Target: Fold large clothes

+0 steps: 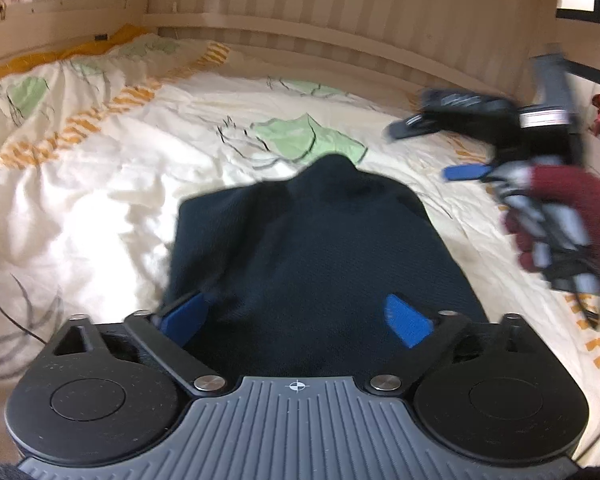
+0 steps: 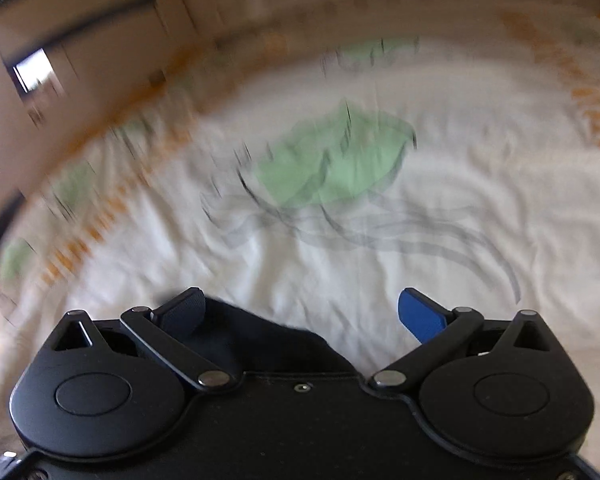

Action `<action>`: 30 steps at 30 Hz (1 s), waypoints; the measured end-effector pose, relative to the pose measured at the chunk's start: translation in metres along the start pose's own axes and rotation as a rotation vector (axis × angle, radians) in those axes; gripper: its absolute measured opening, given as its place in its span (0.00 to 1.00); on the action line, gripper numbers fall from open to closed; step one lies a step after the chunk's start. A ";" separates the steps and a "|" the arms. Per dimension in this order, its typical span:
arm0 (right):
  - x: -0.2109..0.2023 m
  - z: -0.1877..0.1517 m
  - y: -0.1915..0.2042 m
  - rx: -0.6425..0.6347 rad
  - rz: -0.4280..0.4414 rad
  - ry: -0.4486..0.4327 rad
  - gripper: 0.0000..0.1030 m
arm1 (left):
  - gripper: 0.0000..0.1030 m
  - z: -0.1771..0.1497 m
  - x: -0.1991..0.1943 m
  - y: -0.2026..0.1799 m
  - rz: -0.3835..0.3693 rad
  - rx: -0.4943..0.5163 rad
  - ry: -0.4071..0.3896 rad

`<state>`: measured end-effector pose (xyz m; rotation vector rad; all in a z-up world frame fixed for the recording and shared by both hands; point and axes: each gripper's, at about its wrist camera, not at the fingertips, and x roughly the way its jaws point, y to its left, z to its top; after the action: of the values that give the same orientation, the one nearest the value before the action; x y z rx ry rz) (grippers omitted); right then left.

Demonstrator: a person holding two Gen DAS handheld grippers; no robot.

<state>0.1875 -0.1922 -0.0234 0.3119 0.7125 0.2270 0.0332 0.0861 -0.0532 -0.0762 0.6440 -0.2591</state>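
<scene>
On the left, our left gripper (image 1: 296,320) has its fingers (image 1: 184,316) spread wide over the near edge of the dark garment (image 1: 312,248), which lies folded on the bed (image 1: 100,184) with its long axis running straight away from us; nothing is pinched. To the right, our right gripper (image 2: 300,316) also stands wide and empty, just past the garment's right edge, so we judge the left nearer. Only the left view shows the whole garment and the red-gloved hand (image 1: 572,220); the blurred right view shows one corner (image 2: 260,340).
</scene>
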 end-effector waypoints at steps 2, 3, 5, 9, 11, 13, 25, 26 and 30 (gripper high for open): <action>-0.037 0.000 0.006 0.006 0.032 -0.087 0.99 | 1.00 0.005 -0.012 0.000 0.032 0.000 -0.030; -0.048 0.000 0.011 0.003 0.039 -0.114 1.00 | 1.00 0.009 -0.018 0.001 0.052 0.002 -0.040; -0.079 -0.007 0.021 -0.013 0.043 -0.170 1.00 | 1.00 0.015 -0.029 0.000 0.087 0.007 -0.048; -0.129 -0.029 0.042 -0.043 0.027 -0.241 1.00 | 1.00 0.022 -0.050 -0.002 0.141 0.005 -0.050; -0.148 -0.042 0.049 -0.037 0.017 -0.250 1.00 | 1.00 0.023 -0.058 -0.004 0.145 0.007 -0.044; -0.161 -0.055 0.054 -0.022 0.001 -0.241 1.00 | 1.00 0.022 -0.065 -0.006 0.147 0.007 -0.032; -0.188 -0.124 0.055 0.049 -0.044 -0.111 1.00 | 1.00 -0.002 -0.083 -0.019 0.207 0.002 0.076; -0.188 -0.128 0.055 0.043 -0.053 -0.101 1.00 | 0.99 -0.004 -0.084 -0.019 0.209 -0.003 0.082; -0.192 -0.143 0.055 0.044 -0.065 -0.071 1.00 | 0.99 -0.010 -0.087 -0.018 0.225 -0.024 0.109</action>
<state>-0.0551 -0.1718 0.0103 0.3361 0.6572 0.1377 -0.0432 0.0916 -0.0079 -0.0123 0.7576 -0.0387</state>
